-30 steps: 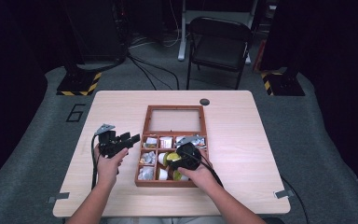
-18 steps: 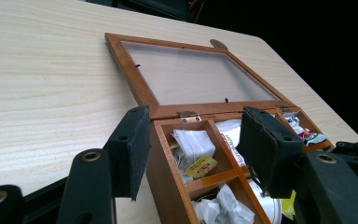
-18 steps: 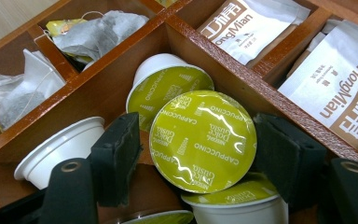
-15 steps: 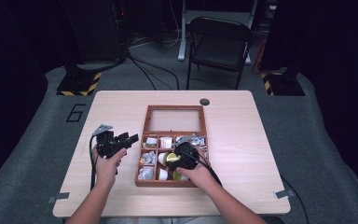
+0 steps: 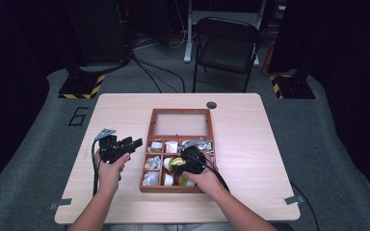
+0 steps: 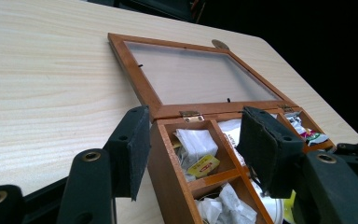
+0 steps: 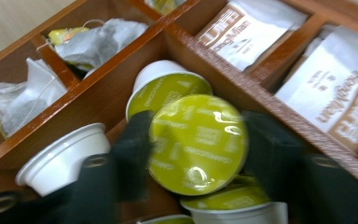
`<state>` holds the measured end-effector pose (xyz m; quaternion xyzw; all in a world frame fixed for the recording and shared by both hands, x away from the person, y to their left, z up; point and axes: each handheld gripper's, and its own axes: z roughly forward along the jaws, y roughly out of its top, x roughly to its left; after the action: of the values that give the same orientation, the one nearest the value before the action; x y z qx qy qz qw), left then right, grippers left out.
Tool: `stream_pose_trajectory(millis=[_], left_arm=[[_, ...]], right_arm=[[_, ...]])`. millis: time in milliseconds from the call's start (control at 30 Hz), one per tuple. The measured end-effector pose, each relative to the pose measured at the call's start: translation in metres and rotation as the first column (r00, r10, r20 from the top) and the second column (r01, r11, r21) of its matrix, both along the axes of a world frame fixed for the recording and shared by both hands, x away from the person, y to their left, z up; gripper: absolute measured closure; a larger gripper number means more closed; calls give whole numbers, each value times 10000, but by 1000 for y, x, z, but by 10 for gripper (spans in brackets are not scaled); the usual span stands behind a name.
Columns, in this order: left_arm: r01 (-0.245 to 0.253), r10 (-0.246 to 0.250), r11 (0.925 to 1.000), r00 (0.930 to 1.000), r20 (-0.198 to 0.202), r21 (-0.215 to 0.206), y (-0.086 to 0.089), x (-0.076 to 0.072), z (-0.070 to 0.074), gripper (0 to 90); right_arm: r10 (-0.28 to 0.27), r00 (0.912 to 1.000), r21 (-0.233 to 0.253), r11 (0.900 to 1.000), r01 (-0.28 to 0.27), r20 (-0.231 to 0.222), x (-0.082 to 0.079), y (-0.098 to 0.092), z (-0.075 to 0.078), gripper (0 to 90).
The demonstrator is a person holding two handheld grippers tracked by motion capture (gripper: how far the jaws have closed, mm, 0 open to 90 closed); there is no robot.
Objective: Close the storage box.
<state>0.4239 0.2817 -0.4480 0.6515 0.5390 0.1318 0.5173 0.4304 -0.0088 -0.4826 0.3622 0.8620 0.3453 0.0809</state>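
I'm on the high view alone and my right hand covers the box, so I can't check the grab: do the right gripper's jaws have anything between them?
Observer: Yes. In the right gripper view the right gripper has one jaw on each side of a yellow-green lidded capsule.
Operator: Is it lying alone in that compartment?
Observer: No. Another green-lidded capsule lies just behind it and a white cup sits to its side.
Operator: And the left gripper, is it holding something?
Observer: No. In the left gripper view the left gripper is open, its jaws straddling the near corner of the wooden box, with nothing between the pads.
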Motion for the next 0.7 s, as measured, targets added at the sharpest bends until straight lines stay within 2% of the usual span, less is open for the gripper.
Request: stream_pose_trajectory(millis=[100, 167, 233, 267, 467, 500, 700], left_arm=[[39, -39, 10000, 10000, -63, -1, 0, 0, 0, 433], [42, -42, 10000, 10000, -61, 1, 1, 0, -1, 433], [9, -9, 10000, 10000, -53, -35, 0, 0, 0, 433], [-11, 11, 10000, 10000, 17, -21, 0, 0, 0, 433], [22, -22, 10000, 10000, -57, -36, 1, 0, -1, 435], [47, -47, 10000, 10000, -47, -56, 1, 0, 0, 435], [23, -23, 10000, 10000, 17, -23, 1, 0, -1, 437]], right_arm=[[-167, 9998, 101, 9998, 168, -72, 1, -2, 1, 469], [-90, 10000, -73, 9999, 90, -15, 1, -1, 0, 437], [17, 9999, -195, 9998, -19, -103, 0, 1, -1, 352], [9, 10000, -267, 9996, -11, -80, 0, 3, -1, 340], [-149, 9996, -746, 9971, 168, 252, -5, 6, 3, 331], [-135, 9997, -827, 9965, 152, 201, -6, 6, 4, 331], [-306, 9990, -910, 9953, 334, 323, -7, 6, 5, 326]])
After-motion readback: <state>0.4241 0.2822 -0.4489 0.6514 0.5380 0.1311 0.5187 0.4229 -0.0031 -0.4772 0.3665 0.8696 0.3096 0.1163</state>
